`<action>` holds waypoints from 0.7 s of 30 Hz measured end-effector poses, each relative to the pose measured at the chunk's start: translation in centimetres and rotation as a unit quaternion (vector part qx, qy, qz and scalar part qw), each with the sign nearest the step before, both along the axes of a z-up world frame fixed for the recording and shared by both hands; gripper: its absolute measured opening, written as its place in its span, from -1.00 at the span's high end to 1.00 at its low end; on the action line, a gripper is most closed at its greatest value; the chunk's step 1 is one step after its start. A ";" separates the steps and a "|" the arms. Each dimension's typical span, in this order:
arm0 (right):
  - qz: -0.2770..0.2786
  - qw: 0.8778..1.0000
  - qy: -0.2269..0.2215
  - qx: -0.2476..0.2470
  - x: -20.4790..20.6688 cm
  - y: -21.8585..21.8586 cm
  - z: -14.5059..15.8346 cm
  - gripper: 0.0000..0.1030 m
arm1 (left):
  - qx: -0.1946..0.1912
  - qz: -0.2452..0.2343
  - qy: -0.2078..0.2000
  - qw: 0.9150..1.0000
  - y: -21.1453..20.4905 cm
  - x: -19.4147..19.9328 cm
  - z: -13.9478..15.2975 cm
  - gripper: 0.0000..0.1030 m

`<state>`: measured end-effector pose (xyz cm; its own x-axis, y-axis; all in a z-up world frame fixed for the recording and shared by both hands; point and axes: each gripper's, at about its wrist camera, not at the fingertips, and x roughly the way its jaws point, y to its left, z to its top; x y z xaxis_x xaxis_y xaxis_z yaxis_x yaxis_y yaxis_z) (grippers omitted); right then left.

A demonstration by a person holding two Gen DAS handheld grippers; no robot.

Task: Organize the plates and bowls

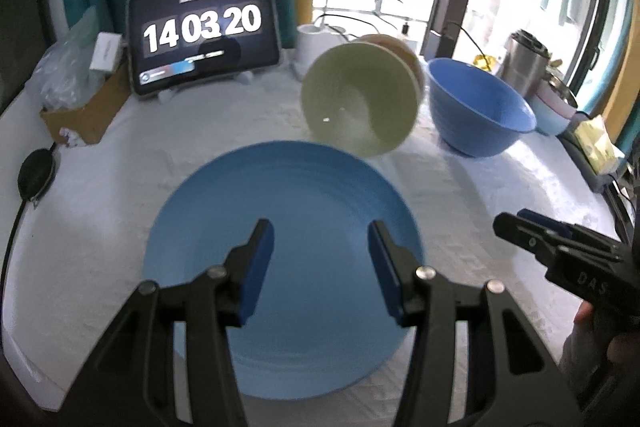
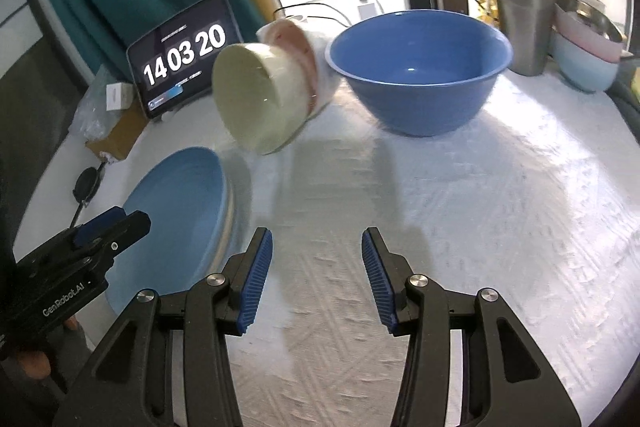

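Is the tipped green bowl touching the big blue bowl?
Apart. In the right wrist view a strip of white tablecloth shows between the green bowl with the pink bowl behind it and the blue bowl.

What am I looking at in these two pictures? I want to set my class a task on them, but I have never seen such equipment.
A person holds a two-fingered grasping device in each hand, each carrying a camera looking along its fingers. One picture comes from the left tool, the other from the right tool. Both are open and hold nothing. On the white tablecloth lie a blue plate, a blue bowl and a tipped stack of green and pink bowls. Behind stands a tablet showing a clock.
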<state>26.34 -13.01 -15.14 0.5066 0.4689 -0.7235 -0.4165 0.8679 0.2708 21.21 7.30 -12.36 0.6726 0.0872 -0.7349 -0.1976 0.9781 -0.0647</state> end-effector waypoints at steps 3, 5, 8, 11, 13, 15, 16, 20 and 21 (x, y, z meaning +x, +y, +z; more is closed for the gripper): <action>-0.009 1.000 -0.001 0.006 0.3 -1.4 0.1 0.04 | 0.005 -0.010 -0.001 1.000 -1.1 0.4 0.3 0.02; -0.014 1.000 -0.003 0.008 0.5 -2.1 0.1 0.04 | 0.006 -0.015 0.000 1.000 -1.8 0.8 0.4 0.02; -0.024 1.000 -0.006 0.011 0.9 -3.4 0.3 0.04 | 0.007 -0.023 0.000 1.000 -2.9 1.3 0.6 0.02; -0.033 0.999 -0.011 0.013 1.2 -4.8 0.5 0.04 | 0.007 -0.029 -0.001 1.000 -3.9 1.8 0.8 0.02; -0.040 0.999 -0.013 0.015 1.4 -5.5 0.5 0.04 | 0.009 -0.033 -0.001 0.999 -4.5 2.2 0.9 0.02; -0.045 0.999 -0.015 0.016 1.5 -6.3 0.6 0.04 | 0.012 -0.037 -0.001 0.999 -5.0 2.6 1.1 0.02; -0.049 0.999 -0.016 0.017 1.7 -6.8 0.6 0.04 | 0.012 -0.039 -0.002 0.999 -5.2 2.8 1.1 0.02; -0.058 0.998 -0.021 0.016 2.3 -7.9 0.7 0.04 | 0.017 -0.050 -0.004 0.999 -6.4 3.7 1.3 0.02; -0.061 0.998 -0.023 0.015 2.5 -8.2 0.7 0.04 | 0.018 -0.054 -0.005 0.998 -6.6 4.0 1.4 0.02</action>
